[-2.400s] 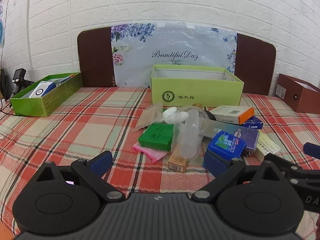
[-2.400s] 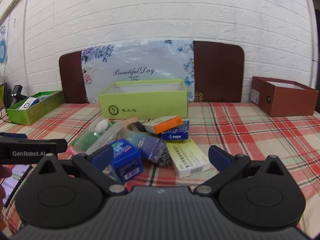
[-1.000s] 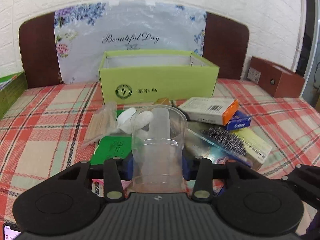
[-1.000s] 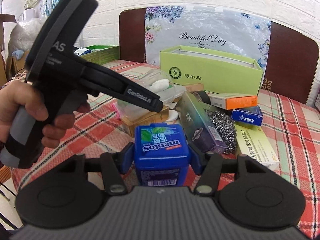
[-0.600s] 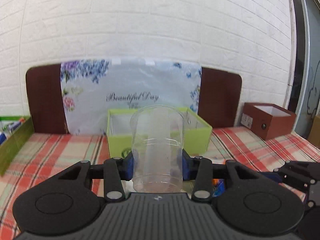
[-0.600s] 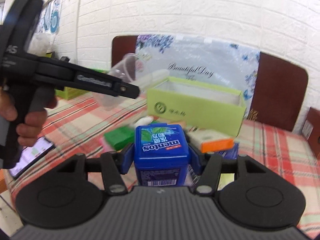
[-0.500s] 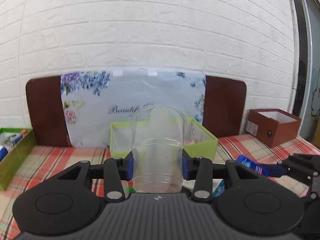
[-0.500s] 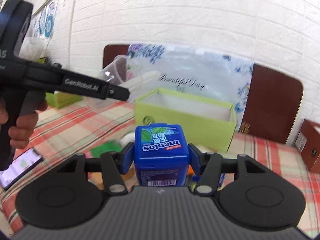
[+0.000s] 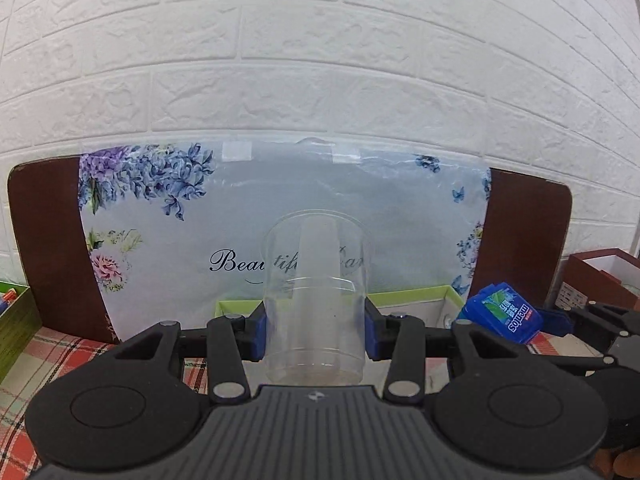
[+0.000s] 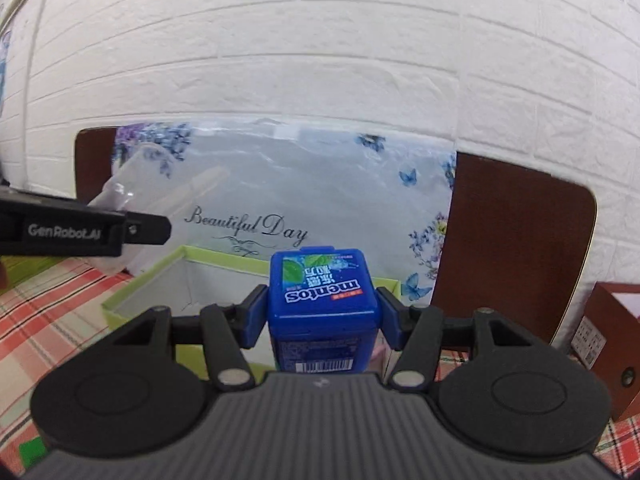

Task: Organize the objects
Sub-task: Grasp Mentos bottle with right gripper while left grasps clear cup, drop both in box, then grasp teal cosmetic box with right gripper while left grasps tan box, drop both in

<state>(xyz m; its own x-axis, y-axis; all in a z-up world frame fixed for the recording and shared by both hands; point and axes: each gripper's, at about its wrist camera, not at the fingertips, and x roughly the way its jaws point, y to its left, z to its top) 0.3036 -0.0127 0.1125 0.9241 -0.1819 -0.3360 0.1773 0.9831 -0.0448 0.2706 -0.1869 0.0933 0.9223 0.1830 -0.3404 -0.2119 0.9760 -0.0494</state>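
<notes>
Through the left wrist camera I see my left gripper (image 9: 314,326) clamped on a clear plastic cup (image 9: 315,304) held upright, with only the far rim of the green box (image 9: 408,293) showing behind it and my right gripper (image 9: 520,322) at the right edge carrying the blue mint box (image 9: 506,312). From the right wrist camera, that gripper (image 10: 323,316) grips the mint box (image 10: 322,300) by its sides above the green box's (image 10: 160,276) open white inside, which the other view hides, and the cup (image 10: 132,192) shows tilted at the left.
</notes>
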